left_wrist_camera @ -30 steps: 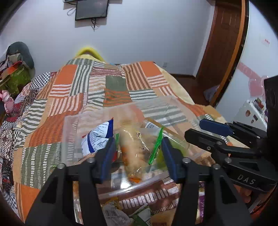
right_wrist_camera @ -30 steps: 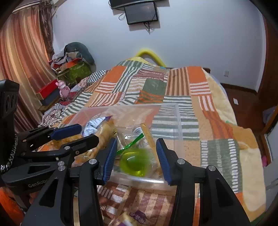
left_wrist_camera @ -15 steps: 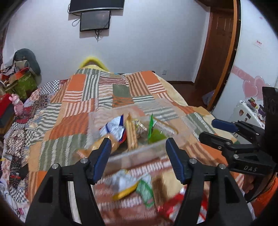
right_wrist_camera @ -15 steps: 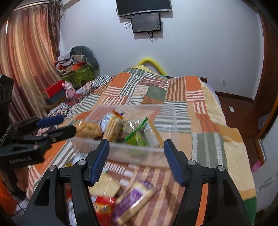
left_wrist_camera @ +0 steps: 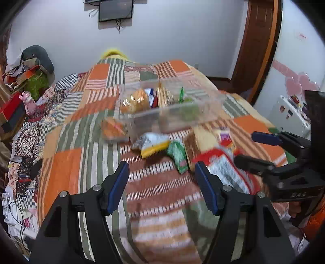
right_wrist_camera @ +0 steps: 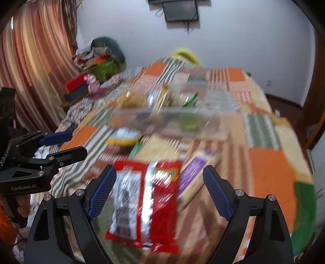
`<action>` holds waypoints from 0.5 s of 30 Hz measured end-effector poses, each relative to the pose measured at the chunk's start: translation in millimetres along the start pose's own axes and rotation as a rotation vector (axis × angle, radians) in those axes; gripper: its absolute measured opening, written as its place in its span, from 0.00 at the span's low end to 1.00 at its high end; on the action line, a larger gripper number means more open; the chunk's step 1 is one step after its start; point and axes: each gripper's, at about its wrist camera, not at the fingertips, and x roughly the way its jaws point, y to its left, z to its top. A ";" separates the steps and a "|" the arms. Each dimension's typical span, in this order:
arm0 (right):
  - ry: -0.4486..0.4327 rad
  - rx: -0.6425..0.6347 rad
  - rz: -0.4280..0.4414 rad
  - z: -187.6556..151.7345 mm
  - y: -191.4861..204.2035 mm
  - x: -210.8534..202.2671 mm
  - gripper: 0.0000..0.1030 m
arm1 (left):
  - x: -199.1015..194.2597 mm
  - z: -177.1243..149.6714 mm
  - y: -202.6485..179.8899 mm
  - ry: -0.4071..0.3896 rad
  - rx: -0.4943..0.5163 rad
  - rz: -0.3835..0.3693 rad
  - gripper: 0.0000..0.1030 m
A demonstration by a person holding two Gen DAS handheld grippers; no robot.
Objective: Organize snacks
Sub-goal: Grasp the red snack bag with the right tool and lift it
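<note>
A clear plastic bin holding several snack packets sits on the patchwork bedspread; it also shows in the right wrist view. Loose snacks lie in front of it: a yellow-and-white packet, a green packet, a red packet and a purple packet. My left gripper is open and empty above the blanket, short of the loose snacks. My right gripper is open and empty, with the red packet lying between and below its fingers. Both views are blurred.
The bedspread covers the whole bed. Boxes, clothes and a pink toy are piled at the left. A curtain hangs at the left, a wooden door at the right, a screen on the wall.
Both grippers have pulled back and away from the bin, staying open. The bin now sits farther off and the loose snacks in front of it have come into view.
</note>
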 end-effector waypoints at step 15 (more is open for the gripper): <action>0.057 -0.046 0.013 -22.1 6.0 15.1 0.59 | 11.4 -20.4 -12.9 0.077 -0.034 -0.016 0.65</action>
